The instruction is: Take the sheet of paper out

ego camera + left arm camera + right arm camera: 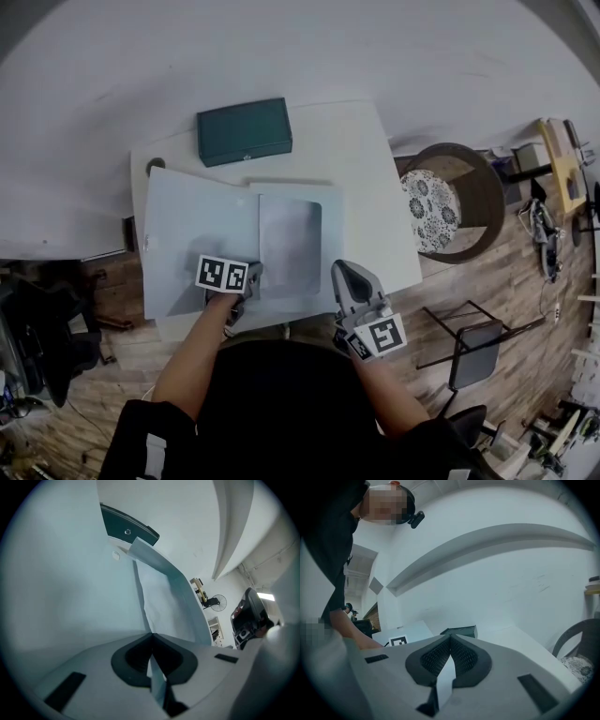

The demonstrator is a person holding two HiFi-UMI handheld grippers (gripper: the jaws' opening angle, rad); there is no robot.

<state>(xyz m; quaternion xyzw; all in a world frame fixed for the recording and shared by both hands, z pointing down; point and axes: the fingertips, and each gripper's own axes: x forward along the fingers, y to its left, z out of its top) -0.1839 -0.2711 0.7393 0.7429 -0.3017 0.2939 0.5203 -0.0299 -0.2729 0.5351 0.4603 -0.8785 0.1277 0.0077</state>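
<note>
A pale blue folder lies open on the white table. In its right half lies the greyish sheet of paper. My left gripper is at the sheet's near left corner. In the left gripper view the left gripper has its jaws shut, with a thin pale edge pinched between them. From there the paper runs away, and a blue flap curls up on its right. My right gripper hovers over the table's near edge, to the right of the folder. The right gripper is shut with nothing in it.
A dark green box lies at the table's far side, just beyond the folder. To the right of the table stands a round chair with a patterned cushion, and a folding chair is nearer. The person's body is close to the near table edge.
</note>
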